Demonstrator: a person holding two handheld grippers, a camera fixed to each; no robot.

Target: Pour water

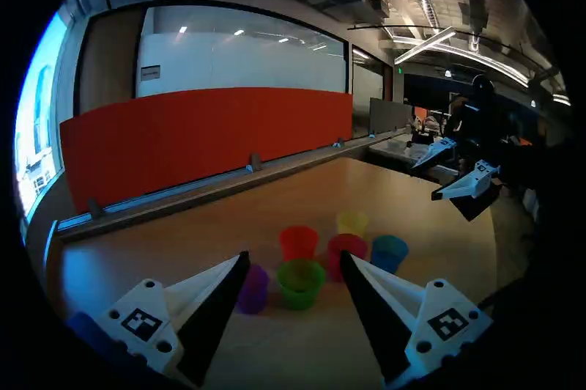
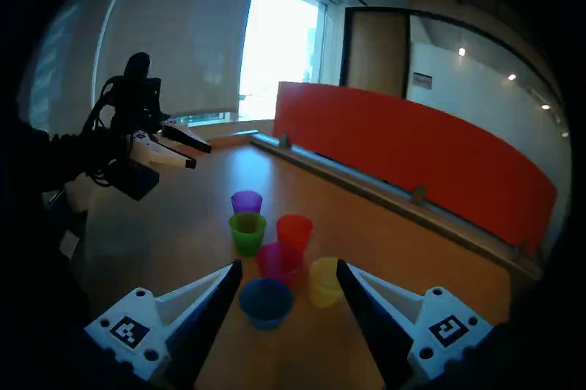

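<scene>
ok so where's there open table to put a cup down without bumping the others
Bare table runs between the cup cluster and the orange partition, and more lies on the other side, past the purple cup and green cup. The six cups themselves stand packed close, with little room to pass anything between them.

Both views are dim and strongly barrel-distorted: the straight orange partition point(image 1: 205, 133) bows into an arc, and detail softens and darkens toward the rims. In the right gripper view a window point(image 2: 282, 53) is blown out to white and lays a pale sheen on the table point(image 2: 183, 199) toward its far left edge; the left gripper point(image 2: 201, 156) stands nearly silhouetted against it. In the left gripper view ceiling strip lights point(image 1: 428, 44) glare, and the cups point(image 1: 300, 284) at the table's middle cast only faint, soft shadows.
</scene>
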